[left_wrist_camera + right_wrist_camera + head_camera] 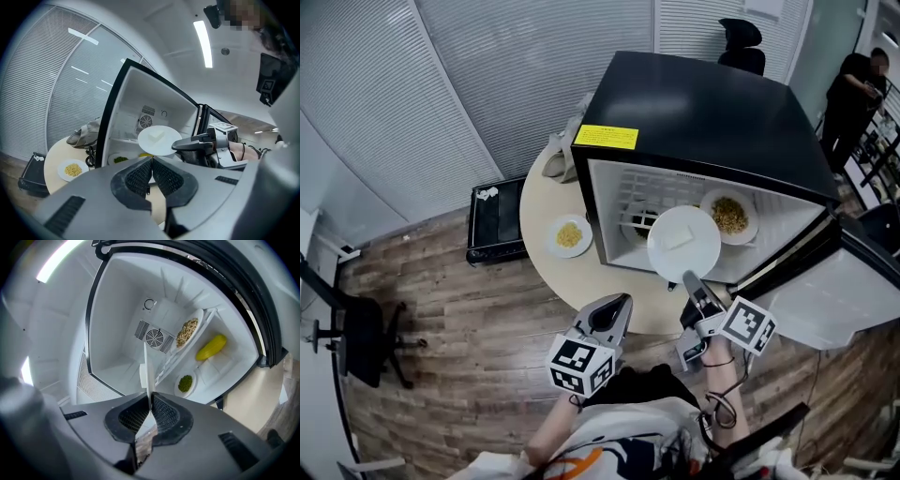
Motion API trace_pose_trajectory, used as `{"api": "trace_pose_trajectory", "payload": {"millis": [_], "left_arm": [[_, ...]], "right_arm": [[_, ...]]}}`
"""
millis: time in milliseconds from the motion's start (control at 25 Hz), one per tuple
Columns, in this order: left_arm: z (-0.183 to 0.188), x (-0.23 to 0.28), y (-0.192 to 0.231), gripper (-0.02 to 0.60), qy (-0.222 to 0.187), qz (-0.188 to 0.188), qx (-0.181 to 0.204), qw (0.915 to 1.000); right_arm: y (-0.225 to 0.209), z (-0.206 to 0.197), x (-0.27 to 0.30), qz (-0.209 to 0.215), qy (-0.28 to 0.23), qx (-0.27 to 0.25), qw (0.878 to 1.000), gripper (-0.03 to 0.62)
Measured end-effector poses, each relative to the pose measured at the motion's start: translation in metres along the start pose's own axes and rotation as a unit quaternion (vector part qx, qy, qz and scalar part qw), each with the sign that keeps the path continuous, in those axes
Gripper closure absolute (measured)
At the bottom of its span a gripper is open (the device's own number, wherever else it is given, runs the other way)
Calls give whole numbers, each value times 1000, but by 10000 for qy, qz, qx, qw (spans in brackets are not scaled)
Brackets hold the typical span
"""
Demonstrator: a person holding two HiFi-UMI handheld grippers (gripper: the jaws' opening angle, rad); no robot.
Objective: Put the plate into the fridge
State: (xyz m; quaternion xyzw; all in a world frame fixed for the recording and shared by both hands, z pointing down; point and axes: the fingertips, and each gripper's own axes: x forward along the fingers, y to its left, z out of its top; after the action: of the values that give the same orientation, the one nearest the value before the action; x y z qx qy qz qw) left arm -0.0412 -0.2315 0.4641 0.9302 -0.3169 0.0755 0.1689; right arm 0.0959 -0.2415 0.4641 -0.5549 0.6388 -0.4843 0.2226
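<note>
A white plate with a pale block on it hangs level in front of the open black fridge. My right gripper is shut on the plate's near rim. In the right gripper view the plate shows edge-on between the pads of that gripper, pointing into the white fridge interior. My left gripper is shut and holds nothing, low and to the left of the plate. From the left gripper I see the plate and the right gripper holding it.
Inside the fridge lie a plate of grains, a yellow item and a small green dish. A plate of yellow food sits on the round table. The fridge door stands open at right. A person stands far right.
</note>
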Motion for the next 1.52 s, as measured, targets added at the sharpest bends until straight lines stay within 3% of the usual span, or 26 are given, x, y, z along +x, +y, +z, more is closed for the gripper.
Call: {"api": "trace_pose_trajectory", "payload": {"millis": [480, 840, 1240, 1520], "left_arm": [[8, 9, 8, 568, -143, 294, -115, 9994], [11, 19, 18, 568, -218, 565, -261, 9978], [17, 29, 23, 568, -231, 713, -226, 9969], [16, 33, 28, 568, -181, 778, -220, 9966]], "right_arm": [[-4, 12, 38, 130, 332, 59, 9993, 568], [-12, 18, 60, 133, 493, 406, 9979, 568], [-6, 25, 79, 173, 486, 224, 9984, 558], [4, 31, 92, 52, 515, -1018, 9935, 535]]}}
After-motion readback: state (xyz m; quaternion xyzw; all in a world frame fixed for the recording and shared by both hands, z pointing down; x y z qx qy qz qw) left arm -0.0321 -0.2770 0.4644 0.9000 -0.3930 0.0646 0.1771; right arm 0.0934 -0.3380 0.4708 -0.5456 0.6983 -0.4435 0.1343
